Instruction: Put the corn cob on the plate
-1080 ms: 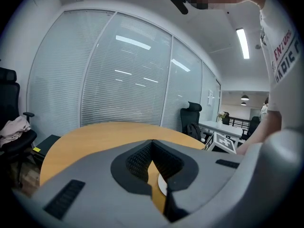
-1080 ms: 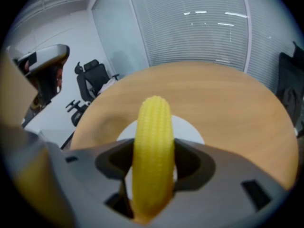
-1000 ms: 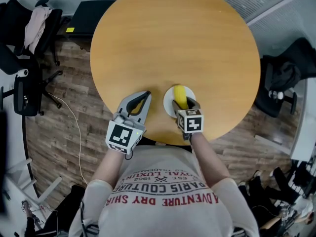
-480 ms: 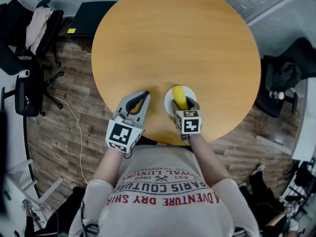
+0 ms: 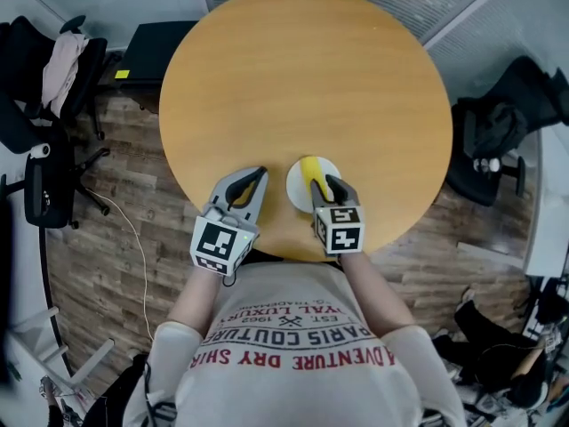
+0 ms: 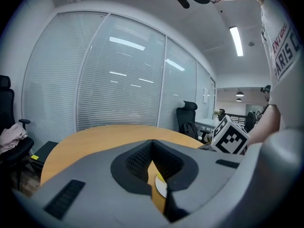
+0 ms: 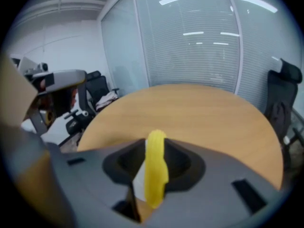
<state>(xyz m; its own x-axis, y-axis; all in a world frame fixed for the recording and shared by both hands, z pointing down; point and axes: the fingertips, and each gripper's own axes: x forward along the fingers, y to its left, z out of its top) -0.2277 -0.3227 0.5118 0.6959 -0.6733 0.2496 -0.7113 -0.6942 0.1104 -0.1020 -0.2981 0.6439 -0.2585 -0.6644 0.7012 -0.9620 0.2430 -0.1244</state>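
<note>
The yellow corn cob point(image 5: 308, 169) lies on a small white plate point(image 5: 298, 189) near the front edge of the round wooden table point(image 5: 302, 78). My right gripper point(image 5: 325, 185) hovers just above the cob's near end. Its jaws are closing and grip nothing. In the right gripper view the corn cob point(image 7: 155, 175) and a sliver of the plate point(image 7: 138, 184) show through the gap of the right gripper point(image 7: 155, 146). My left gripper point(image 5: 260, 173) rests shut to the left of the plate. In the left gripper view the left gripper point(image 6: 152, 142) frames the plate point(image 6: 160, 188).
Black office chairs stand on the wooden floor, one with clothes at the left point(image 5: 44, 60) and one at the right point(image 5: 507, 123). A black case point(image 5: 160, 34) lies on the floor beyond the table's left side. The person's torso fills the bottom of the head view.
My right gripper has lifted off the cob and drawn back a little, and its jaws have narrowed. The cob stays on the plate. The left gripper has kept still.
</note>
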